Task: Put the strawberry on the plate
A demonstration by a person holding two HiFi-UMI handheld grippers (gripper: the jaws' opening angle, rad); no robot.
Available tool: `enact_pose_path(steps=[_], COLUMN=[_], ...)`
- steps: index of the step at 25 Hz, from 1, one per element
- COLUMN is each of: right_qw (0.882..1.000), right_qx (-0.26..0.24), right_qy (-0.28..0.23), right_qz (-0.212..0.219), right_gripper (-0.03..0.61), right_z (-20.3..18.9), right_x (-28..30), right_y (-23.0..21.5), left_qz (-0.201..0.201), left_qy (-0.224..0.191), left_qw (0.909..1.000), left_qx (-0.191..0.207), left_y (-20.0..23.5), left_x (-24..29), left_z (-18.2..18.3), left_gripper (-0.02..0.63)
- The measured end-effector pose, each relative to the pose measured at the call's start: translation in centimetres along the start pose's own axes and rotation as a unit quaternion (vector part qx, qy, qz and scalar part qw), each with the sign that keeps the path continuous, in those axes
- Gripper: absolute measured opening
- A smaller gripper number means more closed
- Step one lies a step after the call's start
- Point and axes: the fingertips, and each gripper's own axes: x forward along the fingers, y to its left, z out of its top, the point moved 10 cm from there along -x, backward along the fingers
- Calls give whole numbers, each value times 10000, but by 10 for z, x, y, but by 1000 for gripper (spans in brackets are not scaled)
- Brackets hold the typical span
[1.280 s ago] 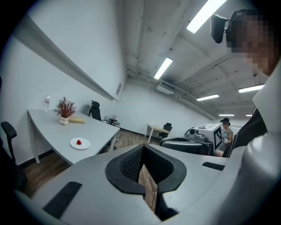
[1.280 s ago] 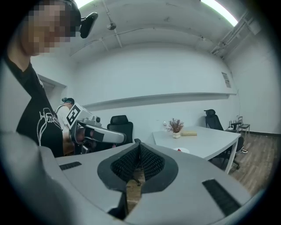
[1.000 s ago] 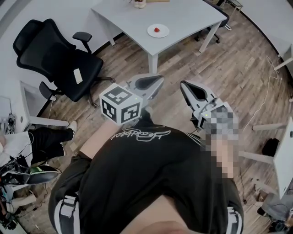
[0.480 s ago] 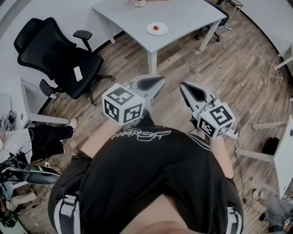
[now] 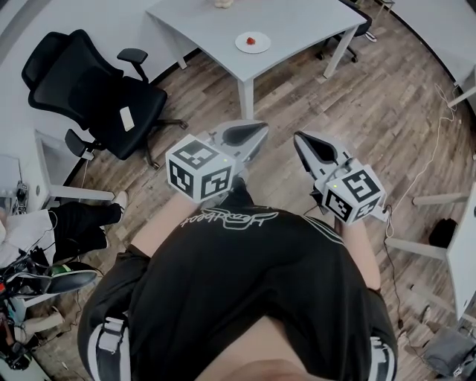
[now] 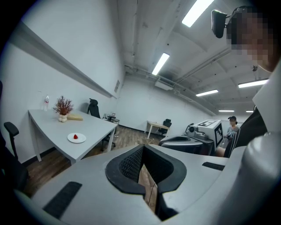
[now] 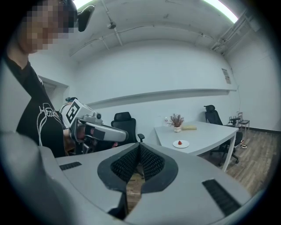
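A red strawberry (image 5: 251, 40) lies on a small white plate (image 5: 258, 46) on the grey table (image 5: 297, 26), far ahead of me. Both grippers are held at waist height over the wooden floor, well short of the table. My left gripper (image 5: 249, 134) is shut with nothing in it, and so is my right gripper (image 5: 303, 143). The left gripper view has the plate (image 6: 79, 139) and strawberry (image 6: 75, 136) at left beyond its shut jaws (image 6: 142, 159). In the right gripper view the plate (image 7: 184, 144) and strawberry (image 7: 180, 142) sit right of its jaws (image 7: 139, 160).
A black office chair (image 5: 97, 97) stands left of the table, another chair (image 5: 358, 22) behind its right end. A vase of dried flowers (image 6: 63, 107) and a flat yellowish object (image 6: 75, 117) sit at the table's far end. More desks and cables lie at the right.
The plate and table have slid slightly up in the head view. Both grippers stay shut and in nearly the same place.
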Motion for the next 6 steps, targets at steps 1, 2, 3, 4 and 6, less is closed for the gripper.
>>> enact_pose_path(steps=[1, 2, 3, 4, 6], right_qw=[10000, 10000, 10000, 10000, 10000], right_qx=[12, 22, 27, 25, 13], right_qy=[-1, 2, 9, 16, 31], right_qz=[-12, -17, -17, -14, -6], right_gripper=[8, 8, 8, 8, 8], right_z=[-1, -1, -2, -2, -1], right_x=[-1, -2, -2, -2, -1], right_y=[0, 0, 0, 0, 0], left_qz=[0, -1, -3, -4, -4], left_qy=[1, -1, 0, 4, 19], left_qw=[10000, 10000, 10000, 10000, 10000], left_qx=[-6, -18, -30, -37, -44], left_y=[-1, -1, -1, -1, -1], left_x=[0, 1, 1, 1, 2], left_z=[0, -1, -1, -1, -1], left_gripper=[8, 8, 6, 8, 8])
